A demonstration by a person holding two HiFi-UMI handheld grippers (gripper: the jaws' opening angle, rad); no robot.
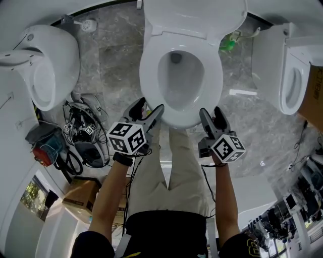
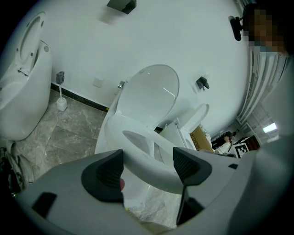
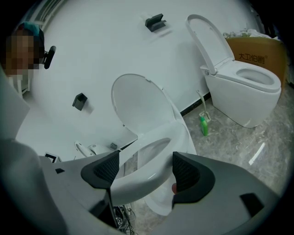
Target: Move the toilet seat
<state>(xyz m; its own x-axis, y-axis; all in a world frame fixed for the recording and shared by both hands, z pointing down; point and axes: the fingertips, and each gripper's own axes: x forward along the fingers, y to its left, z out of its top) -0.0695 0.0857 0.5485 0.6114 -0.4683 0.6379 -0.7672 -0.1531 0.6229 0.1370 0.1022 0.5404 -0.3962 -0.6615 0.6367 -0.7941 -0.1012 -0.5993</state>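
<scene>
Left claw (image 1: 150, 110) is clasping the front rim of the toilet seat (image 1: 149, 75), which is sitting slightly raised off the bowl, in front of the already upright lid (image 1: 197, 15). Right claw (image 1: 212, 115) is gripping the same rim. The lift is looking barely begun, with most of the swing remaining.
</scene>
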